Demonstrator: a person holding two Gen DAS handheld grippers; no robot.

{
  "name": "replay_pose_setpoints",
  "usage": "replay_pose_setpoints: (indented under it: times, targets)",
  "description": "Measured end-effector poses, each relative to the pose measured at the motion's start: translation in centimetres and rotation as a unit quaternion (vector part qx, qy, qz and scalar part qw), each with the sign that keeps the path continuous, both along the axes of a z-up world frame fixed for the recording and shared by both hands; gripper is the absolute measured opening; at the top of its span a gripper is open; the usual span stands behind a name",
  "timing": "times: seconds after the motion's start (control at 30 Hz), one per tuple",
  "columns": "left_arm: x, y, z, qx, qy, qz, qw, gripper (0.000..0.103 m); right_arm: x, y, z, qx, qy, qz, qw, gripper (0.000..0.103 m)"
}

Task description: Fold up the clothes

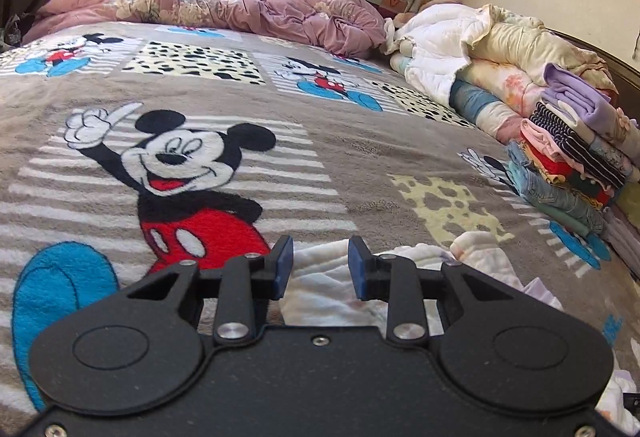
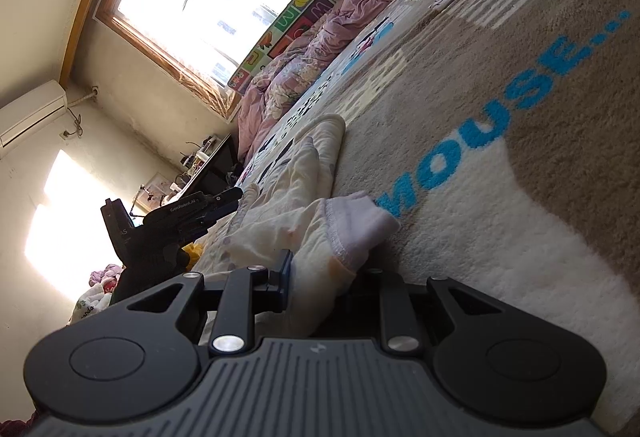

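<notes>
Left gripper point(image 1: 320, 263): jaws apart, nothing between the pads point(image 1: 282, 267), so released. I see it hovering low over the bed blanket point(image 1: 360, 153), with the cream garment point(image 1: 324, 285) lying right under and ahead of its tips. In the right view the same left gripper point(image 2: 236, 193) shows side-on, held by a dark-gloved hand point(image 2: 150, 257) at the garment's far end, off the cloth as far as I can tell.

Right gripper point(image 2: 320, 273): jaws clenched on the cream garment point(image 2: 304, 205). One blue pad presses into the fabric; the other finger is hidden behind a bunched fold. The pale lilac cuff point(image 2: 366, 221) with overlock stitching sticks out just past the tips.

The garment lies stretched along the blanket, next to the blue "MOUSE" lettering point(image 2: 500, 117).

Folded clothes stack point(image 1: 572, 161) sits at the bed's right edge against the wall, well apart from the garment. Pink quilt point(image 1: 224, 3) is crumpled at the head of the bed.
</notes>
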State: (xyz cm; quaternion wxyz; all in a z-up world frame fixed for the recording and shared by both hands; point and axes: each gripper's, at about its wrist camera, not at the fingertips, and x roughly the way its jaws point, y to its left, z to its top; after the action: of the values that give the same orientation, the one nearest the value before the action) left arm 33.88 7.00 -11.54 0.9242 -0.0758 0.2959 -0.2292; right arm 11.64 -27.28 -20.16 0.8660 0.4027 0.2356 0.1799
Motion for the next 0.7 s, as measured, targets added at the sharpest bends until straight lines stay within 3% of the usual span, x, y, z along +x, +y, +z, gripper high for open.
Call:
replay_pose_setpoints:
  times: [0.2, 0.37, 0.7]
  targets:
    - [0.7, -0.6, -0.9, 0.002, 0.025, -0.035, 0.9991, 0.028, 0.4, -0.1, -0.1, 0.012, 0.003, 0.002, 1.000, 0.023]
    - [0.5, -2.7, -1.4, 0.065, 0.016, -0.055, 0.9962, 0.028, 0.6, -0.1, -0.2, 0.019, 0.006, 0.003, 1.000, 0.023]
    - [-0.4, -2.7, -1.0, 0.071, -0.010, -0.050, 0.9961, 0.029, 0.4, 0.2, -0.1, 0.009, 0.000, 0.005, 1.000, 0.022]
